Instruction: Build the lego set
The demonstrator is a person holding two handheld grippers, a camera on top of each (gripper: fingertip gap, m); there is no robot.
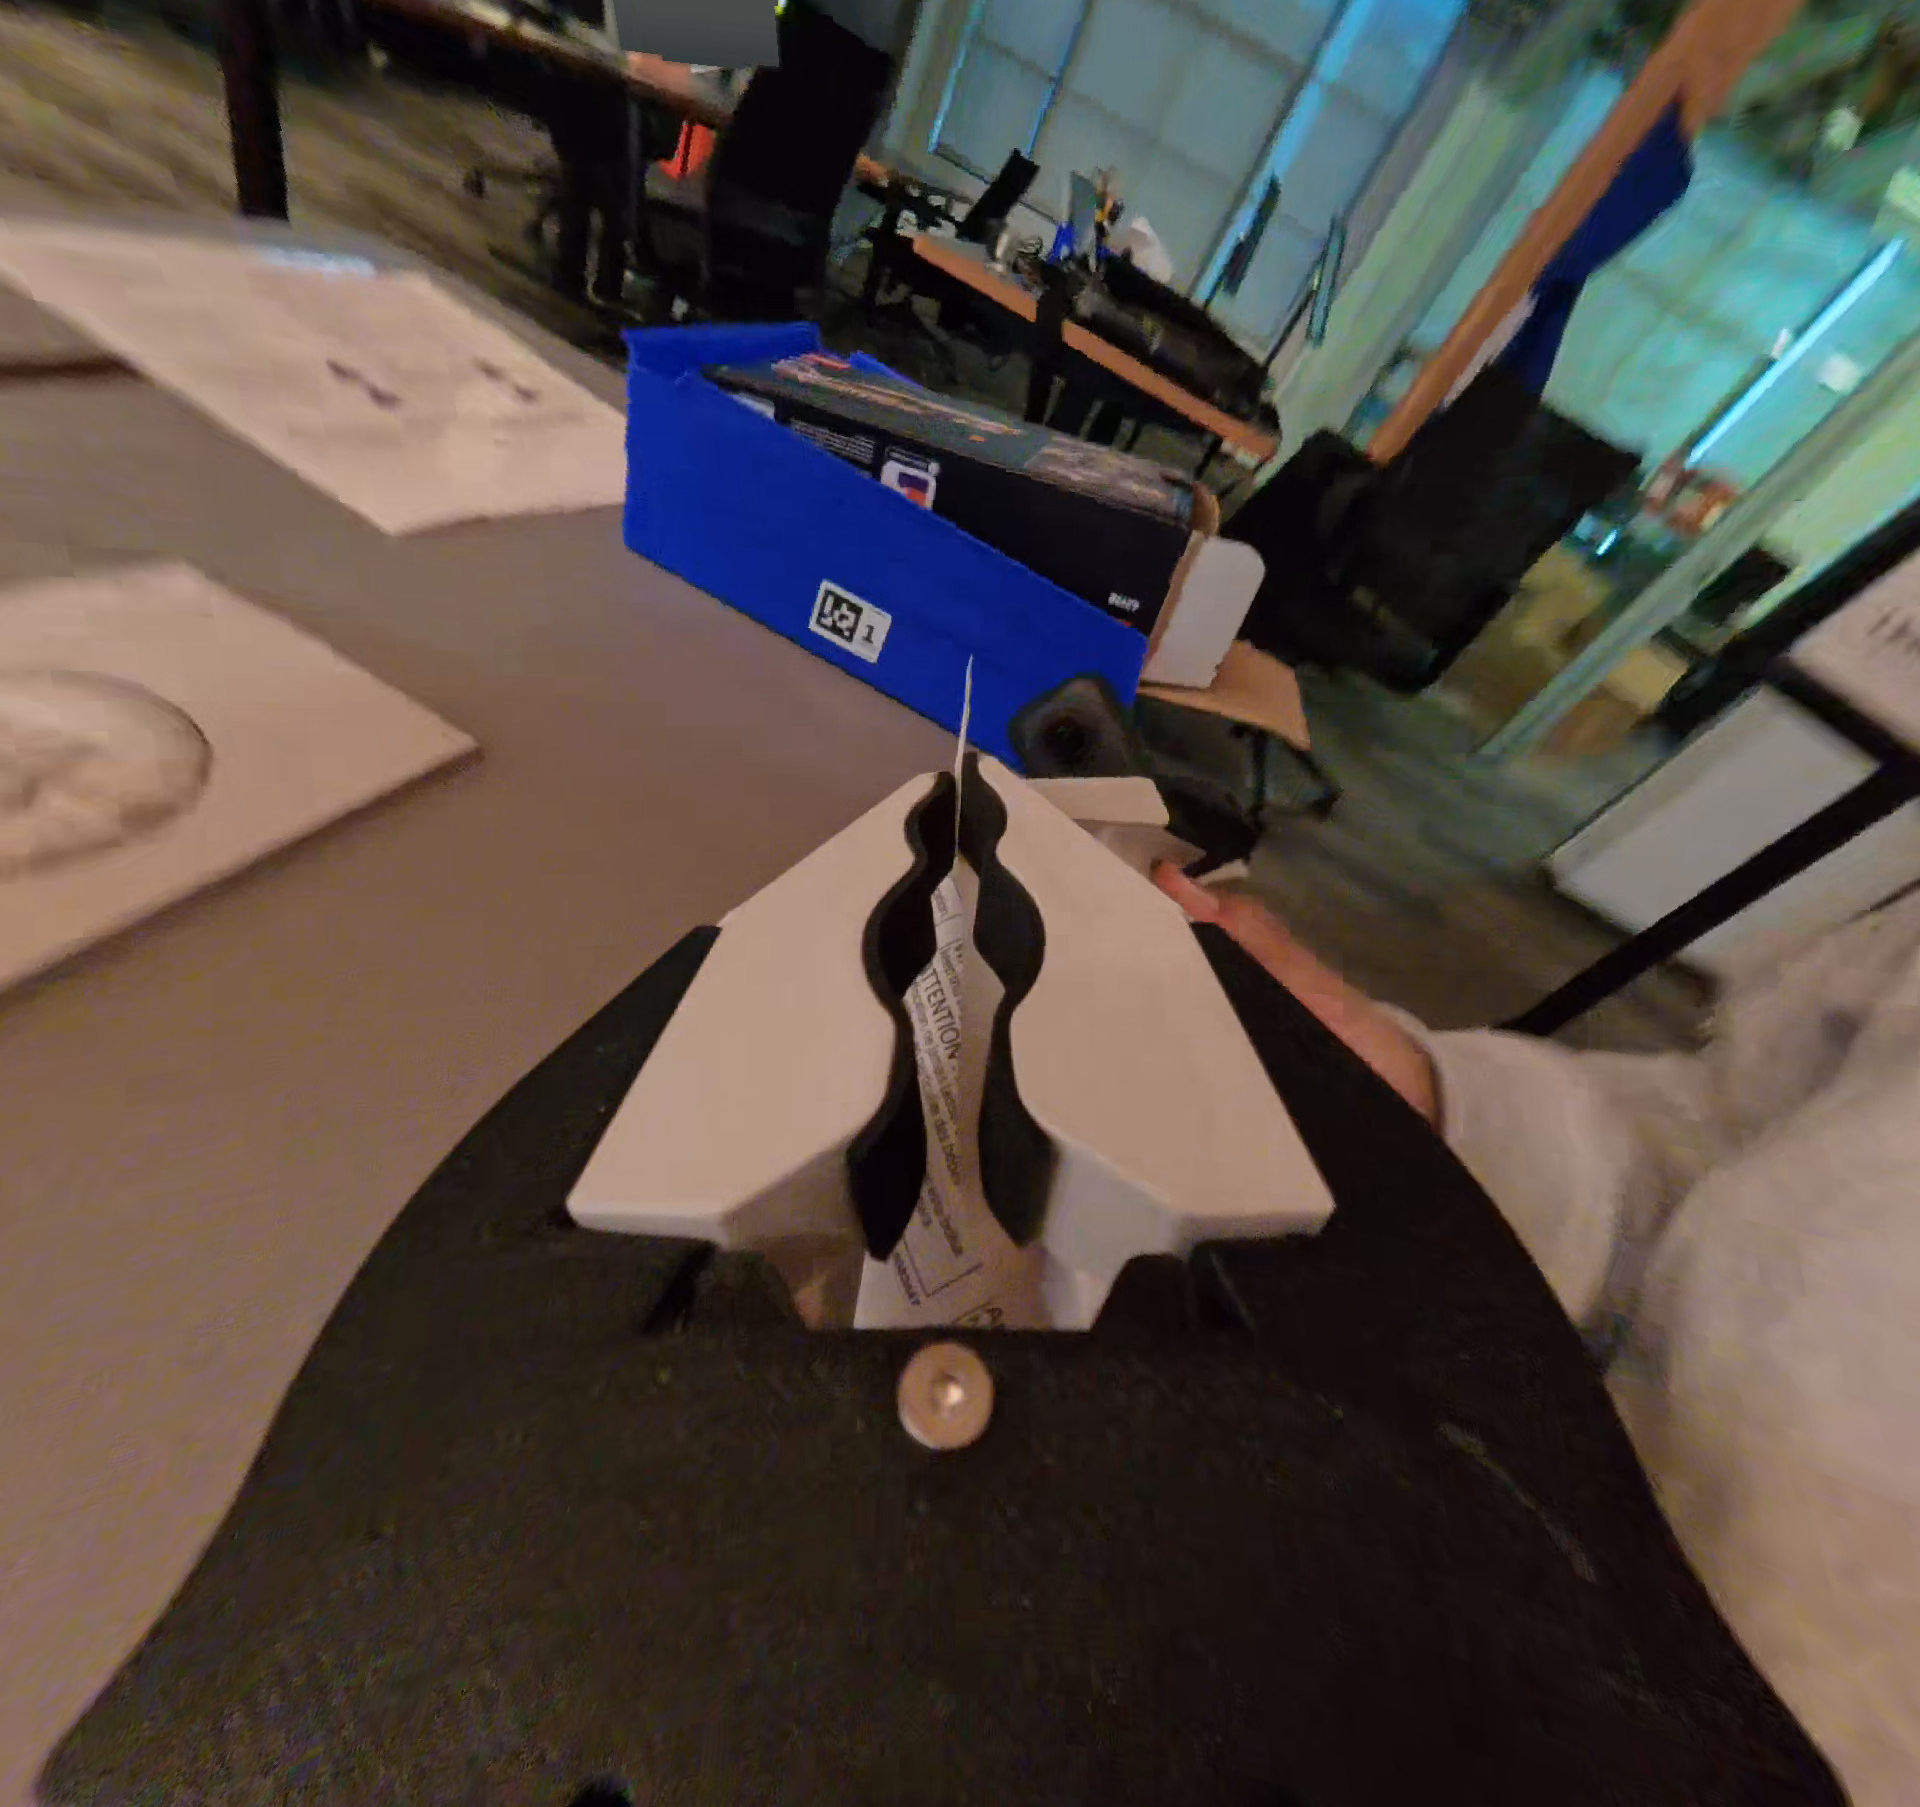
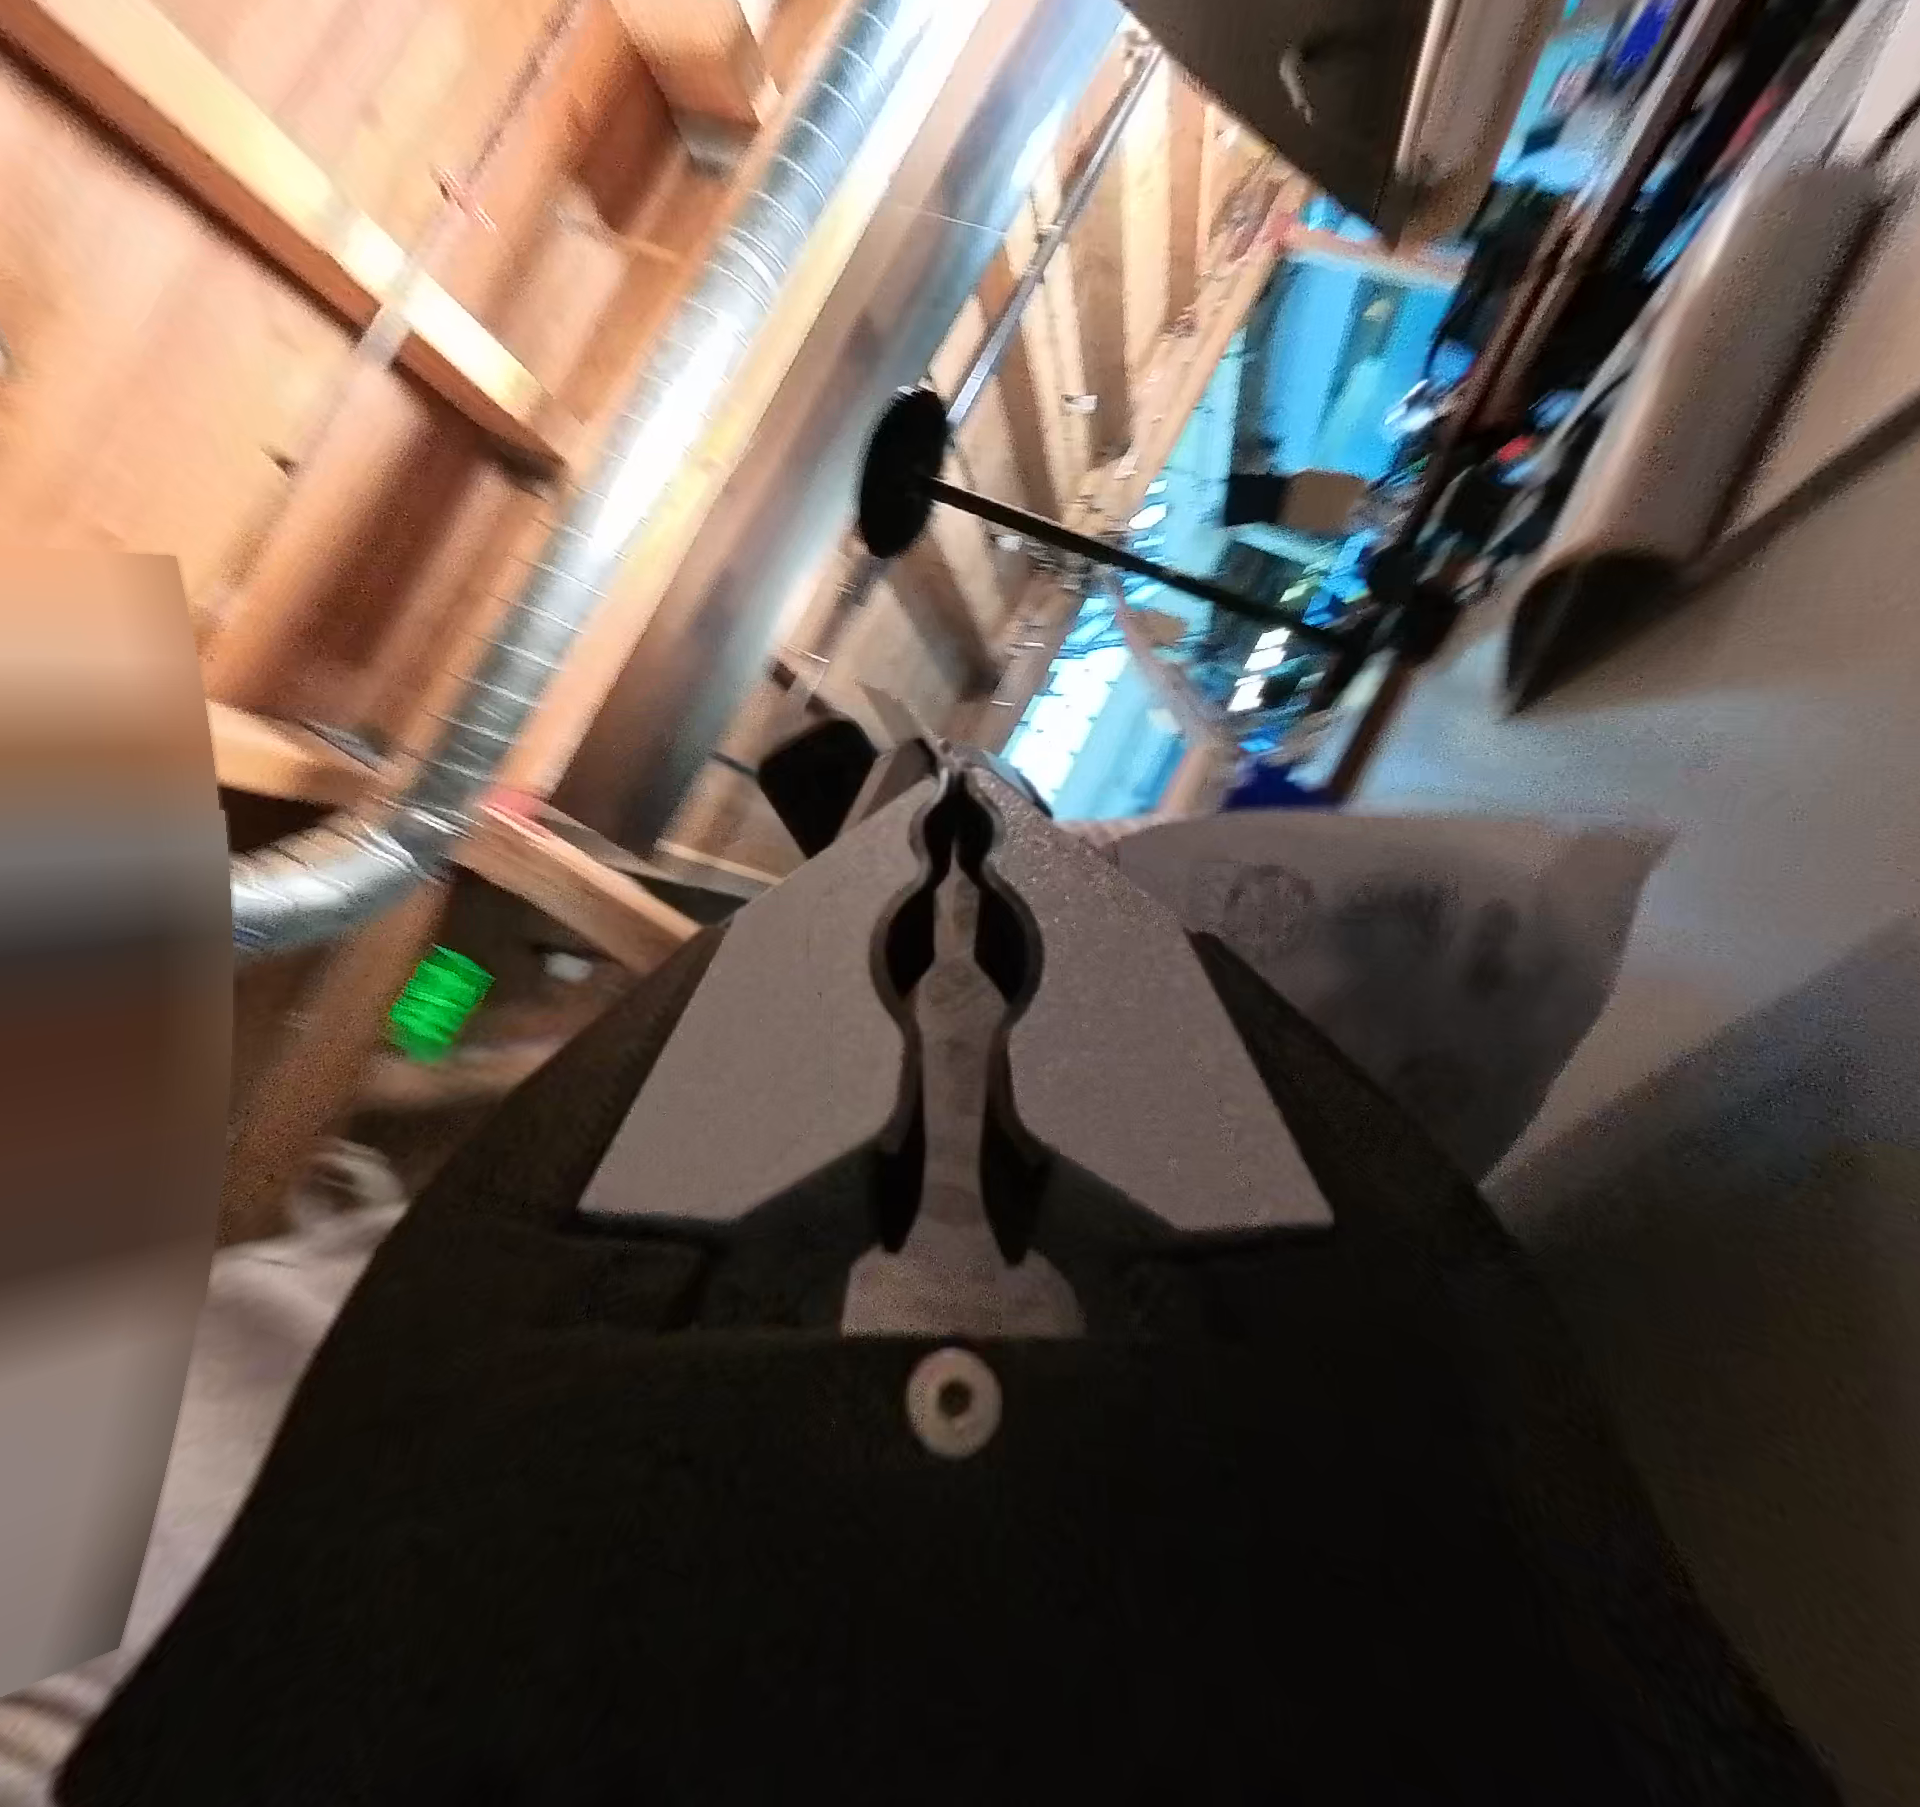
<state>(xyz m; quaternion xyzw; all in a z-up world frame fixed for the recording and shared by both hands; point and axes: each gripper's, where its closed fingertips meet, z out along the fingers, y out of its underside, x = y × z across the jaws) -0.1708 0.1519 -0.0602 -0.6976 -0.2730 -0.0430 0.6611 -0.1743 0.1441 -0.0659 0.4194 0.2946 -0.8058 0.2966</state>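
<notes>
My left gripper is shut on a white paper bag with print on it. The bag's thin edge sticks up past the fingertips. The right gripper's white fingers and a hand show just behind and to the right. In the right wrist view, which is tilted and blurred, my right gripper is shut on a pale sheet that looks like the same bag, which spreads out to the right. No loose bricks are in view.
A blue bin holding a dark set box stands at the far edge of the grey table. White printed sheets lie at the left. Desks and chairs stand beyond. Only a small space, under 4 cm, lies between the two pairs of fingers.
</notes>
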